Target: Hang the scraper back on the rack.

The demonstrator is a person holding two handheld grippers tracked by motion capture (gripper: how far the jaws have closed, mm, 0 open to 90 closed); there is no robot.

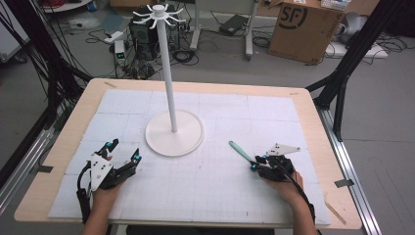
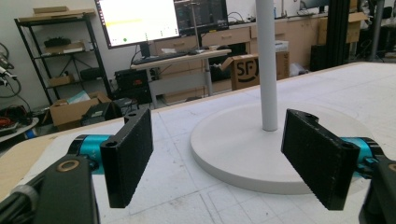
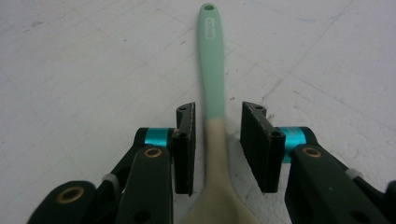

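A spoon with a mint-green handle [image 1: 240,149] and a beige head lies flat on the white mat, right of the middle. My right gripper [image 1: 254,164] sits low over it from the near side. In the right gripper view the spoon's neck [image 3: 214,130] runs between the two pads of that gripper [image 3: 217,135], with a narrow gap showing on each side, so the jaws stand open around it. My left gripper [image 1: 124,151] rests at the near left, jaws wide open with nothing between them [image 2: 217,154], and faces the white stand [image 2: 243,154].
A white stand with a round base [image 1: 174,133], a tall pole and hooks at the top [image 1: 158,14] stands mid-table. The white gridded mat [image 1: 205,191] covers the wooden table [image 1: 313,112]. Black frame posts [image 1: 342,83] flank the table; cables and a cardboard box [image 1: 303,29] lie beyond.
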